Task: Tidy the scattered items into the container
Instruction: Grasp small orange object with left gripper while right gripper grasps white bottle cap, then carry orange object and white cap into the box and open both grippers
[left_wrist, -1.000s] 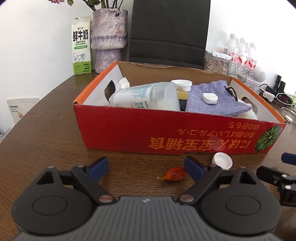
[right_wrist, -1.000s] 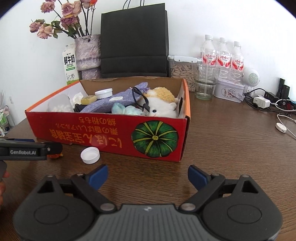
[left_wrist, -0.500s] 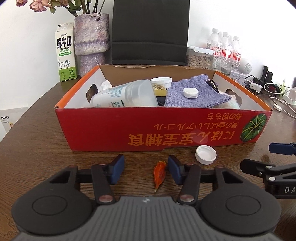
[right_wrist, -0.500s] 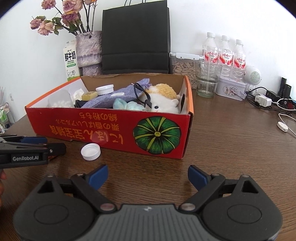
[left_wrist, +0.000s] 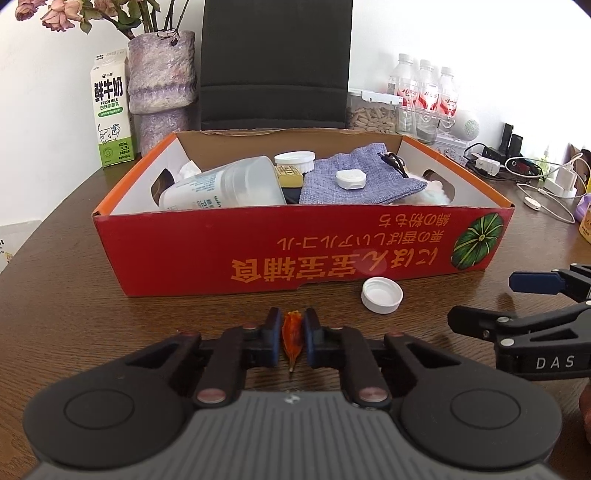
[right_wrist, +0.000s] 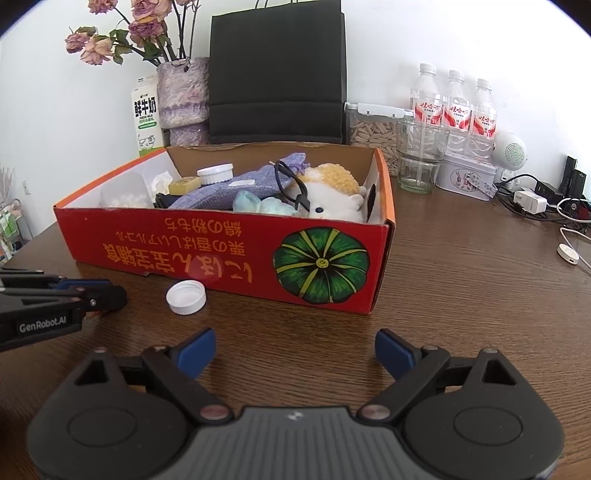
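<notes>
Wooden table (left_wrist: 74, 314), left hand-held gripper (left_wrist: 291, 341) pinching orange wrapper (left_wrist: 291, 332), hidden in right view, right hand-held gripper (right_wrist: 295, 349) spread

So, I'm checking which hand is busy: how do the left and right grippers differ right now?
The left gripper has just closed, its pads pinching the small orange wrapper; the right gripper stands wide open with nothing between its fingers. The left sits nearer the white cap; the right faces the red box's pumpkin corner. Both have blue pads and hover low over the table.
</notes>
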